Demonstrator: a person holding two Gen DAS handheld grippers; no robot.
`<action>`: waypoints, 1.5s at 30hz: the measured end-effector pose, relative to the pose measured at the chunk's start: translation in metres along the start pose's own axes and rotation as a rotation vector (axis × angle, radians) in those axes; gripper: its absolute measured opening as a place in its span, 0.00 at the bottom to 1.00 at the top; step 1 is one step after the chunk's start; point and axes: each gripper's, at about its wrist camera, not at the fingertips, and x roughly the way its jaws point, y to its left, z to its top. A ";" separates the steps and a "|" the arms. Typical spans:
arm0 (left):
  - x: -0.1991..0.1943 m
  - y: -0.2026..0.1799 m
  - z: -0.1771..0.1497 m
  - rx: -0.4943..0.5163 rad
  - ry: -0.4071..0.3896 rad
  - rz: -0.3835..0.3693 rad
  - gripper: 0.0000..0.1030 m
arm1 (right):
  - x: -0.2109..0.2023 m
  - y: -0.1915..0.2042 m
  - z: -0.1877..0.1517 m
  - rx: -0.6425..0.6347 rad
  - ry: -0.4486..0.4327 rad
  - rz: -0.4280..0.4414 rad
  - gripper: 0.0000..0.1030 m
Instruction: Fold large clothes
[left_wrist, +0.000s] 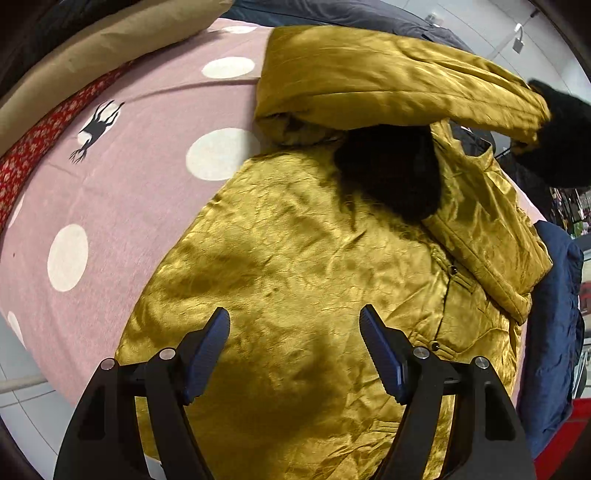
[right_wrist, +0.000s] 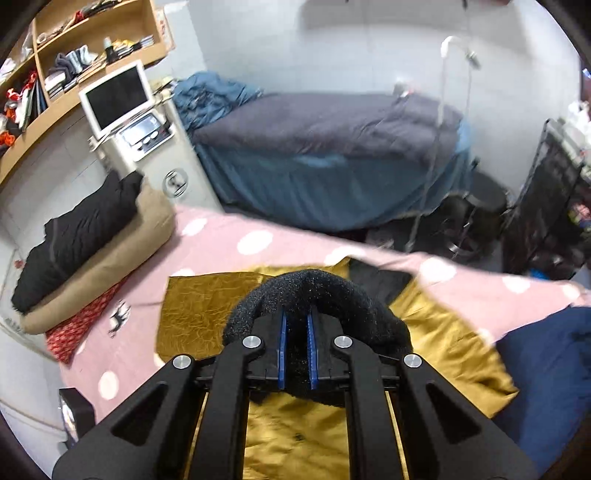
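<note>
A shiny gold jacket (left_wrist: 295, 266) with black fur trim lies on a pink polka-dot bed cover (left_wrist: 122, 206). One sleeve (left_wrist: 388, 81) is lifted and carried across above the body. My left gripper (left_wrist: 294, 325) is open and empty, hovering over the jacket's lower body. My right gripper (right_wrist: 295, 325) is shut on the black fur cuff (right_wrist: 317, 291) of that sleeve, held above the jacket (right_wrist: 443, 332). The cuff also shows at the right of the left wrist view (left_wrist: 561, 133).
A dark blue garment (left_wrist: 554, 332) lies at the bed's right edge. A tan cushion (right_wrist: 110, 251) with a black garment (right_wrist: 74, 236) on it sits at the left. Beyond stand a second bed (right_wrist: 332, 155), a white machine with a screen (right_wrist: 147, 122) and wooden shelves (right_wrist: 74, 48).
</note>
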 end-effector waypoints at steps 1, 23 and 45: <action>0.000 -0.003 0.000 0.006 0.001 -0.002 0.69 | -0.003 -0.006 0.000 -0.008 -0.003 -0.023 0.09; 0.016 -0.019 -0.017 0.090 0.030 0.057 0.72 | 0.055 -0.095 -0.174 0.178 0.403 -0.196 0.13; 0.006 -0.076 -0.006 0.397 -0.060 0.143 0.82 | -0.001 -0.118 -0.243 0.353 0.496 -0.221 0.51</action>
